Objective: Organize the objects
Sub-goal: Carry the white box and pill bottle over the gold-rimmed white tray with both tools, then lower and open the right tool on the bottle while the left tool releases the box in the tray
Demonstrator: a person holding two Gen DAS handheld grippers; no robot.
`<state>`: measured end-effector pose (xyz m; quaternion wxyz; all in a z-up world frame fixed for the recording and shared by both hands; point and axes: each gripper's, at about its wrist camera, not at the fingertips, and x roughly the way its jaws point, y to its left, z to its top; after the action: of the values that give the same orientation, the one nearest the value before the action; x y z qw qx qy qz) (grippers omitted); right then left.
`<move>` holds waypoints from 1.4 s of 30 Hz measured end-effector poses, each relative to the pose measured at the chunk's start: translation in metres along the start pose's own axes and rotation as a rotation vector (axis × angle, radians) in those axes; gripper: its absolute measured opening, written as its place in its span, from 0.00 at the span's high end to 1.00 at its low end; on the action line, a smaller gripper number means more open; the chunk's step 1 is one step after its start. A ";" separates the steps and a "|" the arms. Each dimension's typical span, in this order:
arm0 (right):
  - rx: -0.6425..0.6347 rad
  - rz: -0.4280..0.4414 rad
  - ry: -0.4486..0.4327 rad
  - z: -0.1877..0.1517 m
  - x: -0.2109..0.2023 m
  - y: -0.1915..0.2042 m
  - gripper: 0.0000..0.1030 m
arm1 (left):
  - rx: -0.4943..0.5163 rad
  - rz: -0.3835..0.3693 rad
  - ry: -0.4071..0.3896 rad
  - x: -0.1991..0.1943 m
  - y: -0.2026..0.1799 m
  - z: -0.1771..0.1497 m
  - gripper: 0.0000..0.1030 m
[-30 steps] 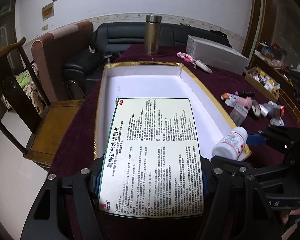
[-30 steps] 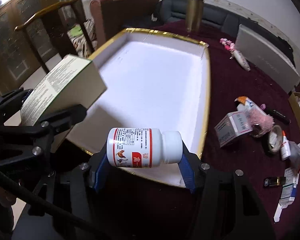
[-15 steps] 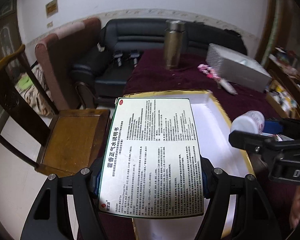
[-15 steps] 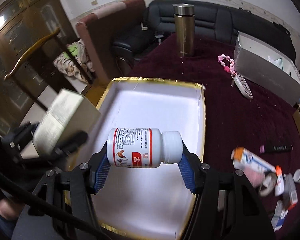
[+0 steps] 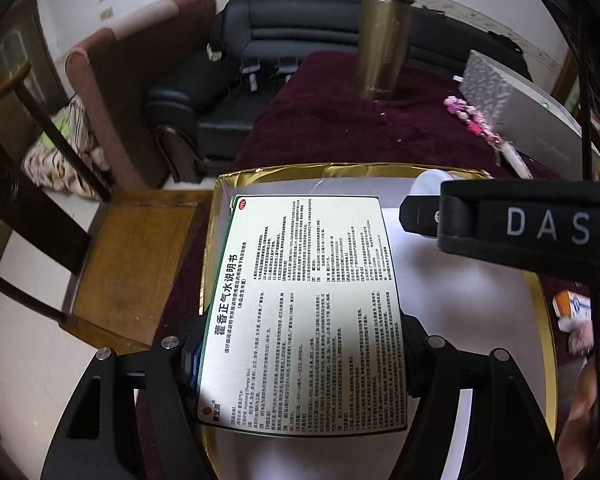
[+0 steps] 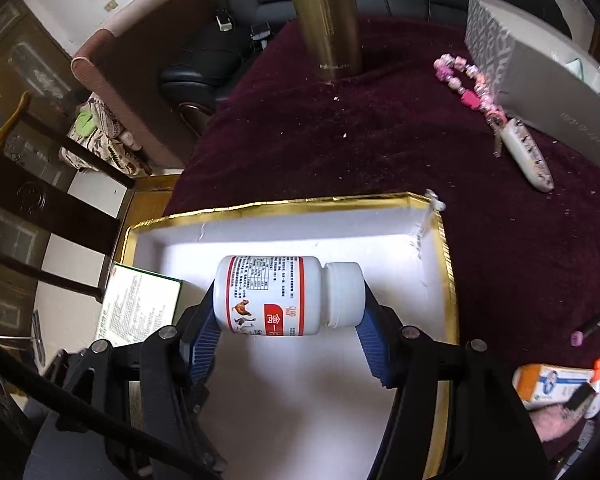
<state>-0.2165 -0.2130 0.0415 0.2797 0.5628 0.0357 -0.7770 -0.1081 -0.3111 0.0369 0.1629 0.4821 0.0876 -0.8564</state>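
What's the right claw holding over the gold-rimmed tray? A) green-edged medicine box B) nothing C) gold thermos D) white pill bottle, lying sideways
D: the right claw has its blue pads on both ends of the white pill bottle, held sideways above the gold-rimmed tray.

Medicine box (image 5: pixel 304 312): printed card, slight sheen
Bottle (image 6: pixel 288 296): smooth white plastic, glossy paper label
Tray (image 6: pixel 292 204): gold foil rim, creased and shiny; matt white inside
Bench (image 6: pixel 380 140): maroon cloth, velvety, lint-specked
Flask (image 5: pixel 382 40): brushed metal
Fingers (image 6: pixel 206 344): ribbed blue pads on black matt plastic
Chair seat (image 5: pixel 140 256): polished wood
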 end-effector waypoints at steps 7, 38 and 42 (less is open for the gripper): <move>0.028 0.004 0.033 0.006 0.017 0.000 0.41 | -0.012 0.015 0.003 0.009 -0.007 0.006 0.36; 0.011 -0.015 0.020 0.007 0.010 -0.004 0.39 | -0.031 0.014 -0.014 0.012 -0.010 0.003 0.34; 0.022 -0.011 0.008 0.006 0.005 -0.008 0.39 | -0.036 0.020 -0.038 0.005 -0.007 0.006 0.33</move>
<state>-0.2266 -0.2102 0.0374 0.2692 0.5689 0.0315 -0.7765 -0.1176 -0.3070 0.0354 0.1817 0.4636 0.0951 -0.8620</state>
